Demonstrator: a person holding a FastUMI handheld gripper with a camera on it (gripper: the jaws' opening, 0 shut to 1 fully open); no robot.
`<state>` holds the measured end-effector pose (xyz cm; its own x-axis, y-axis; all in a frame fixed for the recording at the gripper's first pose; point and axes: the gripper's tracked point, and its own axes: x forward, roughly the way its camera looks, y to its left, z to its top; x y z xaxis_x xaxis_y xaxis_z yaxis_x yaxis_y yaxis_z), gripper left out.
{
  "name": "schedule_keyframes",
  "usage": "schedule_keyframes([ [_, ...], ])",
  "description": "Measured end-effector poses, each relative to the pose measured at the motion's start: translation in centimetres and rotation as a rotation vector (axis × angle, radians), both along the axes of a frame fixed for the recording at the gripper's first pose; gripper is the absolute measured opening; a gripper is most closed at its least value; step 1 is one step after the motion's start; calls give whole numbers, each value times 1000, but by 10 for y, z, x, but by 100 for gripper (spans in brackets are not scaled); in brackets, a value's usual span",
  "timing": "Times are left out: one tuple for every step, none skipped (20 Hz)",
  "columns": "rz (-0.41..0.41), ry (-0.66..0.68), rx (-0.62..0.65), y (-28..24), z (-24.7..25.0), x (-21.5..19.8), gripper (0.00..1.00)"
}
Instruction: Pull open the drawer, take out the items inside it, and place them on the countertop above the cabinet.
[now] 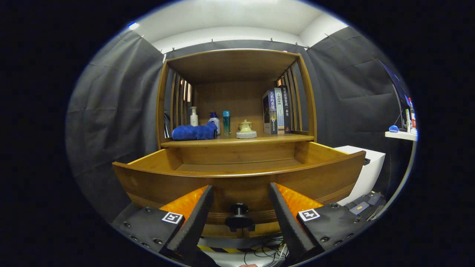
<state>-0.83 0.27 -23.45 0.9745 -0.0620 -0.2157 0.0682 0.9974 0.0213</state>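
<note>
The wooden drawer (156, 181) stands pulled out toward me, and the part of its floor that I see is bare. Its dark round knob (239, 218) sits between my fingers without touching either. My gripper (240, 193) is open, level with the drawer front. On the countertop (282, 138) above the drawer lie a blue towel (194, 132), a white pump bottle (193, 116), a blue-capped bottle (215, 122), a teal bottle (226, 122) and a small ceramic jar (246, 129).
Several books (276, 110) stand upright at the right of the countertop, under the cabinet's upper shelf (232, 61). A white box (365, 167) stands right of the drawer, with a small white shelf (400, 135) beyond it. Cables (265, 252) lie on the floor below.
</note>
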Motion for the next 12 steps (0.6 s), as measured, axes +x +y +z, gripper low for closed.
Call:
schedule_keyframes([
  [3, 14, 2, 0, -6, 2, 98],
  [13, 45, 10, 2, -13, 1, 98],
  [5, 20, 21, 5, -16, 7, 98],
  [7, 22, 17, 1, -13, 5, 98],
  [9, 30, 7, 1, -16, 4, 98],
  [10, 37, -3, 1, -19, 2, 98],
  [11, 33, -5, 1, -18, 2, 98],
  [8, 33, 3, 1, -16, 4, 98],
  [9, 42, 13, 0, -17, 6, 98],
  [13, 48, 23, -1, -16, 8, 98],
  [17, 52, 30, -2, -16, 11, 98],
  [21, 54, 35, -3, -14, 11, 98],
])
